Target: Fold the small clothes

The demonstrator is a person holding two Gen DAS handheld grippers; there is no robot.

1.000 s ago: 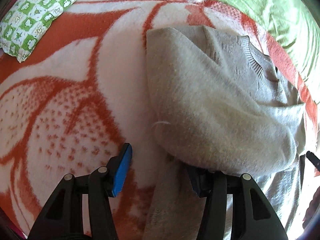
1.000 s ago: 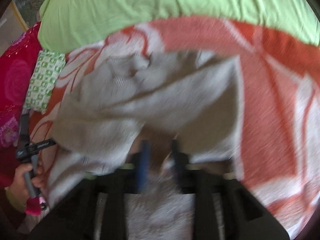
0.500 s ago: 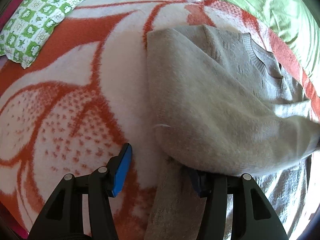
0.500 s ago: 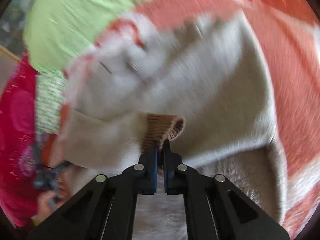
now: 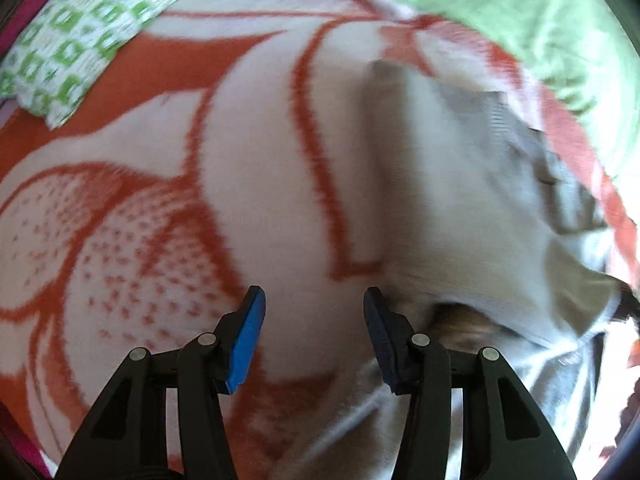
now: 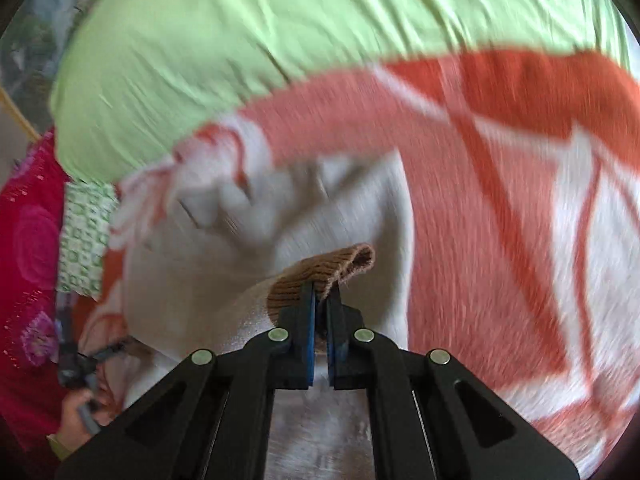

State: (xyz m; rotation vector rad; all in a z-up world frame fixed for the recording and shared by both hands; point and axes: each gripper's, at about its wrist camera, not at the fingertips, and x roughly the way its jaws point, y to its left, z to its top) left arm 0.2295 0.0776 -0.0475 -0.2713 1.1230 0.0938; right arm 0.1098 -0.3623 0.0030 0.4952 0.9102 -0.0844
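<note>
The right gripper (image 6: pixel 320 300) pinches the brown ribbed cuff (image 6: pixel 320 268) of a pale grey sweater (image 5: pixel 460 200) lying on an orange-and-white blanket (image 5: pixel 240 160); the left gripper (image 5: pixel 314 308) hangs spread wide, empty, beside it.

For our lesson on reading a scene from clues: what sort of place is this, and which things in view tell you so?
Most likely a bedroom, with the work done on a bed. An orange-and-white blanket covers a soft surface, a green sheet lies beyond it, and a green-checked pillow sits at the edge.

Left gripper (image 5: pixel 314 298) jaws spread wide; right gripper (image 6: pixel 321 294) jaws clamped.
</note>
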